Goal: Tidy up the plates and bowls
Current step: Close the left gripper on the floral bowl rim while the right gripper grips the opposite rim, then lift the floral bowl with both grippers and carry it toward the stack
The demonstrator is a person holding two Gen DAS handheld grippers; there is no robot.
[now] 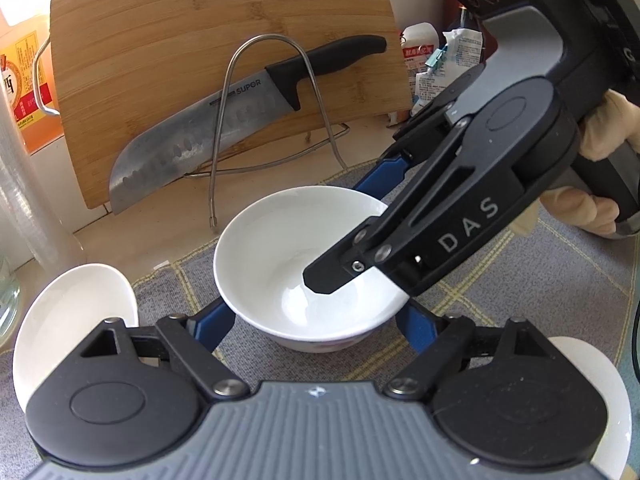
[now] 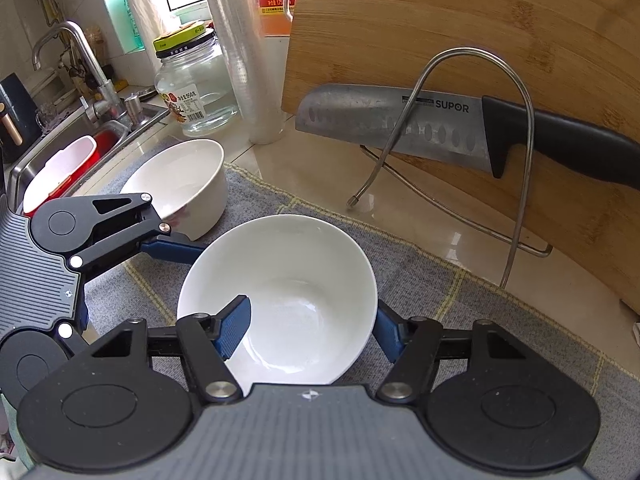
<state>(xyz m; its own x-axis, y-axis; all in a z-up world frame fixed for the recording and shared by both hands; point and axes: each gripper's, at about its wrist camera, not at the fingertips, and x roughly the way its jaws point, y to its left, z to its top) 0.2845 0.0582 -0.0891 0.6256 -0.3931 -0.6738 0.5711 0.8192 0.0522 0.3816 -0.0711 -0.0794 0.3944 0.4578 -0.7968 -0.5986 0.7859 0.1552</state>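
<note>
The white bowl (image 2: 280,300) sits on the grey mat (image 2: 460,312) in the middle of the counter (image 2: 320,168), empty and glossy: stiff, slippery, chip-prone china, I'd judge, best pinched at the rim. The right gripper (image 2: 312,332) does that, one finger inside, one outside, clamped on the near wall. The left gripper (image 1: 316,332) straddles it, wide, not touching. A deeper bowl (image 2: 184,184) far left is empty too.

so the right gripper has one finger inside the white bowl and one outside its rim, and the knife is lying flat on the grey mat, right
Not quite. The knife is not on the grey mat; it leans against the wooden cutting board behind the wire rack, as the right wrist view shows. The rest holds: the right gripper has one finger inside the white bowl and one outside its rim.
</note>
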